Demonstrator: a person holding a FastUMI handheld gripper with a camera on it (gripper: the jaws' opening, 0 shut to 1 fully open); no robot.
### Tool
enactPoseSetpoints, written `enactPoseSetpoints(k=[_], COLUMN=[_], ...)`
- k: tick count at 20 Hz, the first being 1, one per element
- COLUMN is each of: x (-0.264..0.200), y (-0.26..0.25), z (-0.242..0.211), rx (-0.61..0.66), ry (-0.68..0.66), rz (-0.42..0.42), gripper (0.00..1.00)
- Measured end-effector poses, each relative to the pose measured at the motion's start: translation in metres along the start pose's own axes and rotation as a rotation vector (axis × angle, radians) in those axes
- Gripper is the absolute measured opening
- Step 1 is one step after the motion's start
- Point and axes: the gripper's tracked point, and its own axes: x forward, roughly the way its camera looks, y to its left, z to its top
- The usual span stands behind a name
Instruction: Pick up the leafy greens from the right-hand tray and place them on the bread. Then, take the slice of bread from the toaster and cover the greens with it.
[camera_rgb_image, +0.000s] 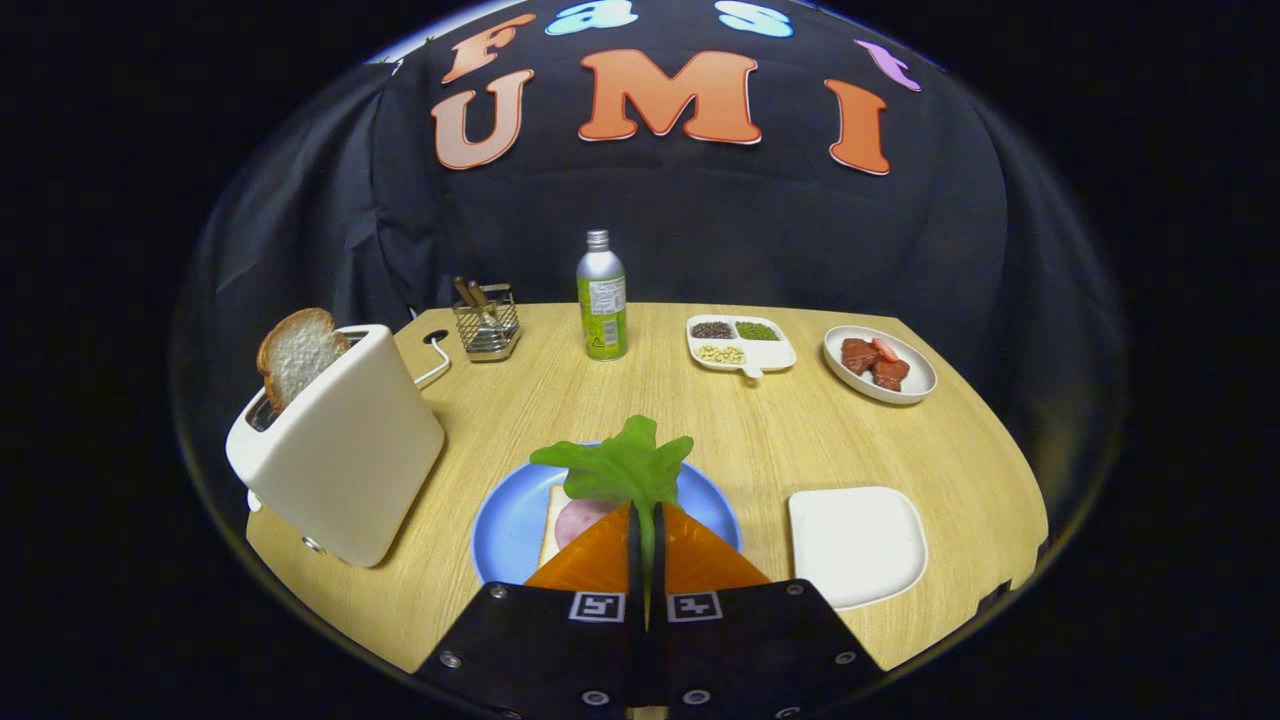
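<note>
Over the table (760, 440) my claw (645, 515) pinched the leafy greens (620, 467) just above the blue plate (505, 525) with bread (553, 520).

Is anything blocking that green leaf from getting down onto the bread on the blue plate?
Nothing visible does. The gripper is shut on the leafy greens, holding them right above the bread and its pink ham slice on the blue plate.

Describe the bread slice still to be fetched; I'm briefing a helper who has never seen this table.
Find the white toaster at the table's edge, beside the blue plate. The bread slice stands upright in its slot, crust showing. The gripper, shut on the greens, is over the plate.
</note>
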Motion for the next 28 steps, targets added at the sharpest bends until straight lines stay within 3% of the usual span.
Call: enactPoseSetpoints(k=[17,20,22,24,26,28], x=[0.039,0.036,0.027,0.016,0.005,-0.007], y=[0.017,0.014,0.010,0.010,0.016,0.022], z=[-0.032,-0.037,-0.028,-0.018,-0.002,0.016], rx=[-0.056,-0.027,-0.018,0.009,0.042,0.044], ry=[0.109,0.135,0.103,0.081,0.052,0.017], rz=[-0.030,-0.047,-0.062,-0.069,-0.065,-0.073], gripper=[0.03,0.17,0.52,0.76,0.90,0.98])
